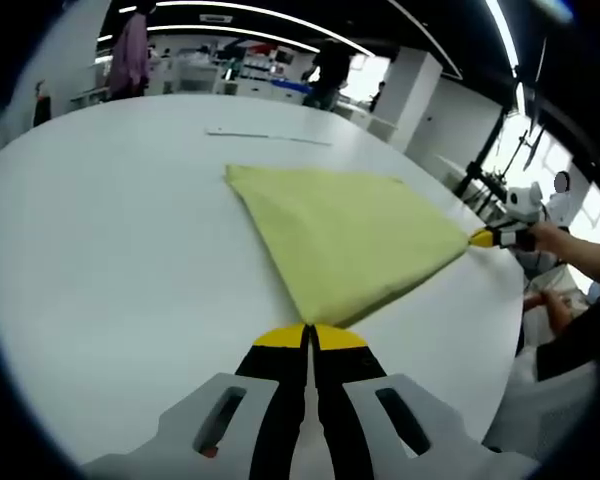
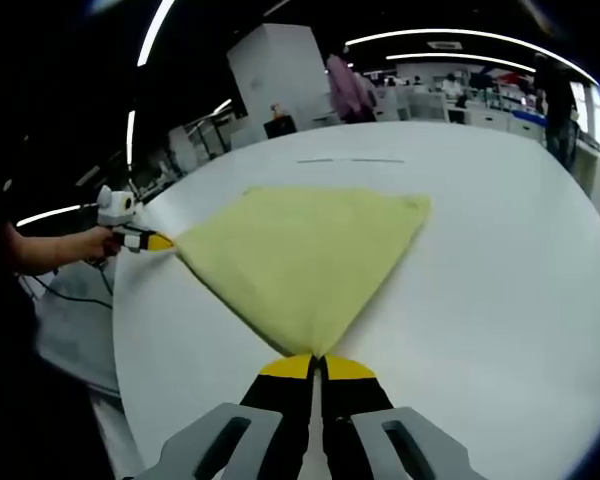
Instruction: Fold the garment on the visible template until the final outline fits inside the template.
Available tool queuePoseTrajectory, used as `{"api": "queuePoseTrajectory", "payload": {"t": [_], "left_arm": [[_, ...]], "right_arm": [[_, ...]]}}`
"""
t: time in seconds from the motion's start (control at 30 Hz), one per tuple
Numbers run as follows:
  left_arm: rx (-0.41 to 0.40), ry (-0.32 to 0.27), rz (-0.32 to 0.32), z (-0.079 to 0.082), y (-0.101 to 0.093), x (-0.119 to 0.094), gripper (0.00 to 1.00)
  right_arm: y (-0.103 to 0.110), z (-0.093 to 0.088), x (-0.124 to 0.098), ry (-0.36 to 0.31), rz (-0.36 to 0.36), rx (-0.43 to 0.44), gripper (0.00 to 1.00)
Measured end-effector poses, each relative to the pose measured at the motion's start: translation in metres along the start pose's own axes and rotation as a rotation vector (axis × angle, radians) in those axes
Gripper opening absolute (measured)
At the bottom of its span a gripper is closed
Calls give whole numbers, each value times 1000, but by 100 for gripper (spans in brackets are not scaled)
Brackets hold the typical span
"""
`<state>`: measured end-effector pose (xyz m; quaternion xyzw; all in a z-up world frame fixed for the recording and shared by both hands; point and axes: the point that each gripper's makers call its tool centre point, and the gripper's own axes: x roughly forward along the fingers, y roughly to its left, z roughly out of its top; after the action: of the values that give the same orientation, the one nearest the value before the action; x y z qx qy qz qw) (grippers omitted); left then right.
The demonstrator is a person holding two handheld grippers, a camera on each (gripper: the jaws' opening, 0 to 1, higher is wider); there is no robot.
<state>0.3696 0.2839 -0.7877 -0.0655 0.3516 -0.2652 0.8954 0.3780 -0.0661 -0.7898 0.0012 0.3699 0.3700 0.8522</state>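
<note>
At the near edge of the left gripper view, the left tool (image 1: pixel 310 338) pinches one corner of the yellow garment (image 1: pixel 345 235); the right tool (image 2: pixel 317 366) pinches another. The cloth lies spread on the white bench (image 1: pixel 110 250). Uneven pulling could slip a corner free or skew the fold beyond the faint template line (image 1: pixel 270 137).

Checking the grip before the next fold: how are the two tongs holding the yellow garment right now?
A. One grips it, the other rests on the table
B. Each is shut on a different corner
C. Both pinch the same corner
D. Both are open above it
B: the left tongs and the right tongs are each shut on a separate corner of the yellow garment.
</note>
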Motion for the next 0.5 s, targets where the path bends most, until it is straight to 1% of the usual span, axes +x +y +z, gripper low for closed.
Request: {"api": "queuePoseTrajectory", "payload": {"t": [0.17, 0.33, 0.4, 0.5], "left_arm": [[-5, 1, 2, 1, 1, 0, 0], [-10, 3, 4, 1, 0, 0, 0], [-12, 3, 3, 1, 0, -1, 0], [-14, 6, 3, 1, 0, 0, 0]], "right_arm": [[0, 2, -3, -10, 20, -2, 0], [-1, 1, -3, -6, 23, 4, 0], [-2, 3, -4, -16, 32, 33, 0], [-3, 5, -3, -23, 27, 41, 0]]}}
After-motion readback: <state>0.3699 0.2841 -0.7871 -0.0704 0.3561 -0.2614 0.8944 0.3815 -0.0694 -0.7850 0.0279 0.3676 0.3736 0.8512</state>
